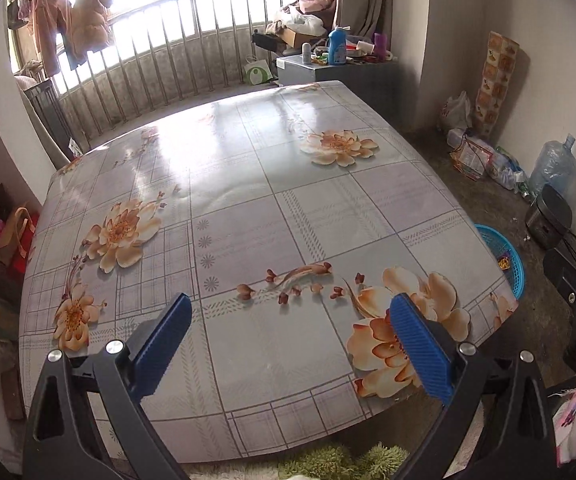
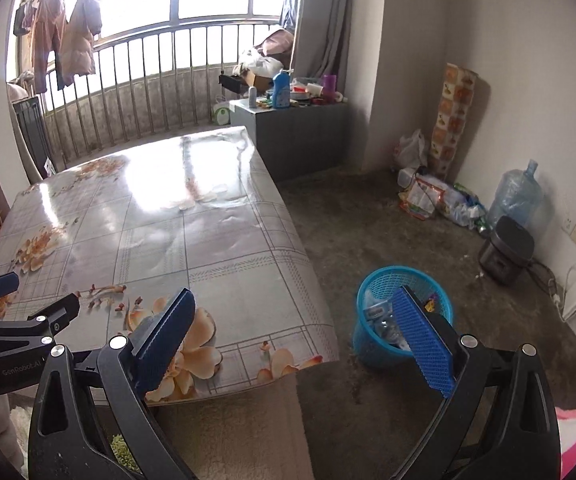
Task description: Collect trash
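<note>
While the flowered bench [image 1: 272, 208] filled most of both views and lay bare of any litter that could be seen, the whole play turned on the blue basket [image 2: 401, 316] standing on the concrete floor [image 2: 387, 224] just off the bench's right-hand near corner. From the right hand-held gripper [image 2: 299, 340] the basket sat straight ahead and slightly right, its upright open mouth facing up, with the right finger crossing in front of its rim. From the left hand-held gripper [image 1: 295, 344] the same basket [image 1: 505, 256] lay well off to the right, past the bench edge, so the right hand was plainly the nearer one. Both tools were spread wide with nothing between their blue pads, released and carrying no trash.

The right wrist view showed what the left could not: down into the basket, where crumpled wrappers and something bluish-white [image 2: 379, 314] already sat. The left wrist view caught only a sliver of the rim and a scrap of colour inside, the bench hiding the rest, yet it gave the full tabletop. By the far wall a heap of bags and packets [image 2: 435, 196] sat well apart from both tools, and whether that counted as trash to fetch could not be told
</note>
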The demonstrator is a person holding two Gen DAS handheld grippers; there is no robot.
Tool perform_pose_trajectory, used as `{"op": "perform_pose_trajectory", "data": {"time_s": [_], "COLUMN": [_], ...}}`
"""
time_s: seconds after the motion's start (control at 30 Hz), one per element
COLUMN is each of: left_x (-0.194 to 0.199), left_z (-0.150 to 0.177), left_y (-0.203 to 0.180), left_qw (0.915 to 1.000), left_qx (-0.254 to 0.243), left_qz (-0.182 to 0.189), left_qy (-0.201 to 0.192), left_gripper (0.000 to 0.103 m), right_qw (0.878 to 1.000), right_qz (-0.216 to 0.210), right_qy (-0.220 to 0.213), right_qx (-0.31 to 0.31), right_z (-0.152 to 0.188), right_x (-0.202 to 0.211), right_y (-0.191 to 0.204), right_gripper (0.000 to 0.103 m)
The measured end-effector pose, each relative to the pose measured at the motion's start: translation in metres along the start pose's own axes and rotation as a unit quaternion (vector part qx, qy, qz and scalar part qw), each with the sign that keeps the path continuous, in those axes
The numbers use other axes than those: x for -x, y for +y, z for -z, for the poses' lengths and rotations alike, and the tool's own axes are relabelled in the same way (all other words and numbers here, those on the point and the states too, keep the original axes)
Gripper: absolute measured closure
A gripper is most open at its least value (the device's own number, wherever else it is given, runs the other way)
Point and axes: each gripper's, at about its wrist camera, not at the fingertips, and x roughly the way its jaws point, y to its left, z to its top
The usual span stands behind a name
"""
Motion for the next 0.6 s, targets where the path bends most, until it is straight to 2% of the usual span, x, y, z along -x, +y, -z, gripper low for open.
{"op": "perform_pose_trajectory", "data": {"time_s": [0.27,0.6], "left_x": [-0.007,-0.008], "left_z": [0.000,0.000], "left_y": [-0.017,-0.022], "left_qw": [0.9993,0.9986], "left_qx": [-0.034,-0.049], "left_qz": [-0.001,-0.003], "left_qy": [0.015,0.020], "left_gripper": [0.006,0.006], "right_qw": [0.997,0.995], "right_qz": [0.038,0.062], "right_qy": [0.067,0.083], "right_qx": [-0.001,-0.003], "right_z": [0.028,0.033], "right_x": [-0.007,-0.007], "right_y": [-0.011,-0.020], "right_gripper": [0.008,0.008]}}
